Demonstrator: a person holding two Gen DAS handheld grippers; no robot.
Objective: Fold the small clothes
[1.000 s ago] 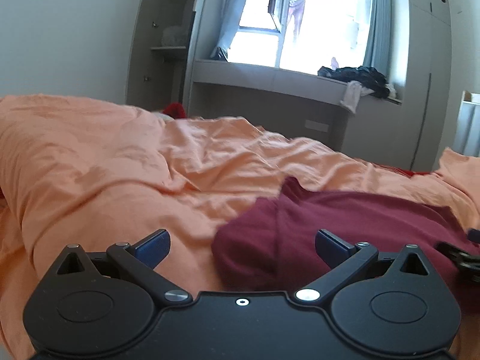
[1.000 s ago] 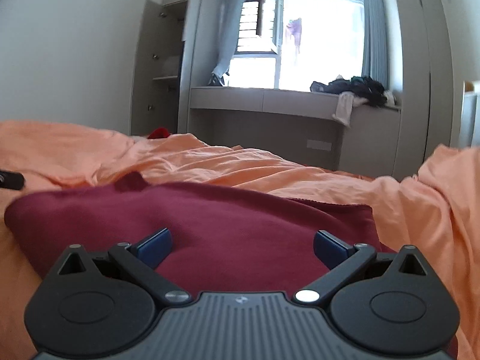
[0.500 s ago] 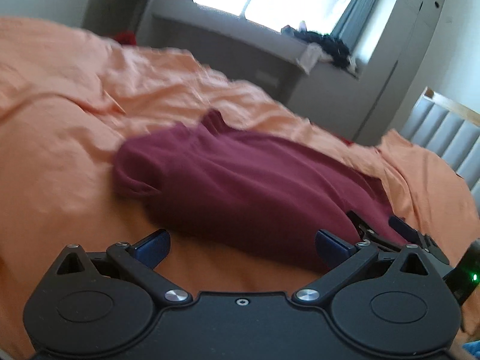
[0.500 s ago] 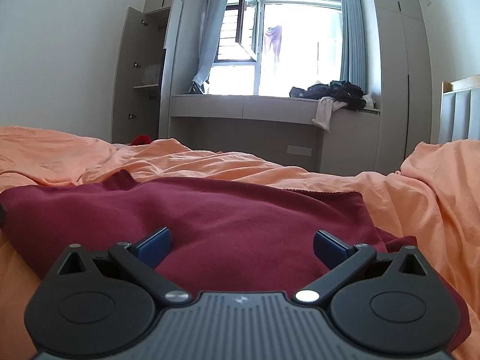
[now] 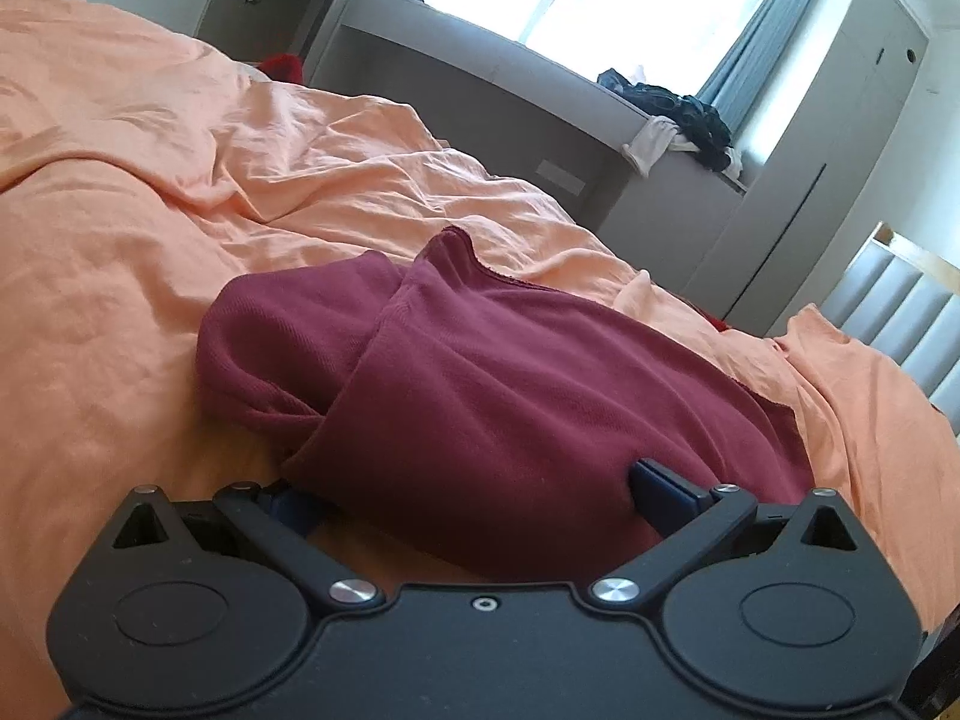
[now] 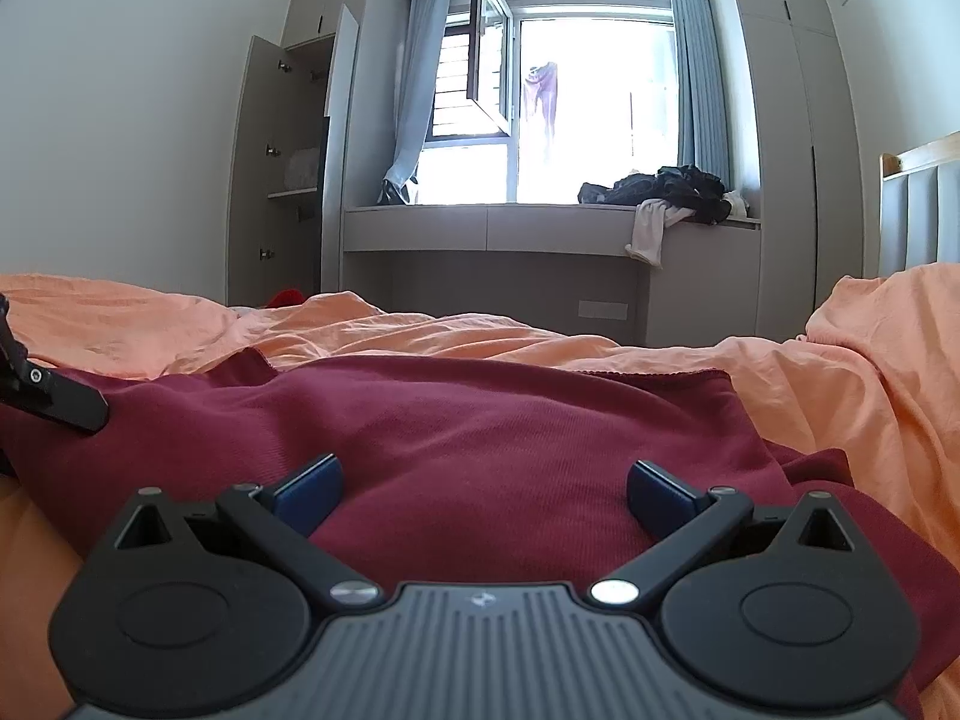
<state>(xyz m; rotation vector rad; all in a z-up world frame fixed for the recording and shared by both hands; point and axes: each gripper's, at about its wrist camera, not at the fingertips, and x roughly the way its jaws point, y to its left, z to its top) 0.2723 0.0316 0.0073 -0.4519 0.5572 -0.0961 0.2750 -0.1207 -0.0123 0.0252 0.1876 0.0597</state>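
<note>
A dark red garment (image 5: 480, 396) lies bunched on an orange bedspread (image 5: 120, 252), one layer folded over another. My left gripper (image 5: 474, 489) is open, its fingers spread around the garment's near edge; the cloth covers the left fingertip and touches the right one. In the right wrist view the same garment (image 6: 480, 420) fills the middle. My right gripper (image 6: 483, 489) stands open over it, both blue pads visible, nothing pinched. Part of the left gripper (image 6: 54, 393) shows at the far left edge, resting on the cloth.
The orange bedspread (image 6: 810, 372) is rumpled all round. A grey headboard (image 5: 900, 312) rises at the right. Beyond the bed are a window bench (image 6: 510, 228) with a pile of dark clothes (image 6: 672, 189), an open wardrobe (image 6: 288, 168), and a red item (image 5: 279, 66).
The left gripper has moved forward and down onto the garment's near edge, so cloth now lies between its fingers. The right gripper has barely shifted; both stay open.
</note>
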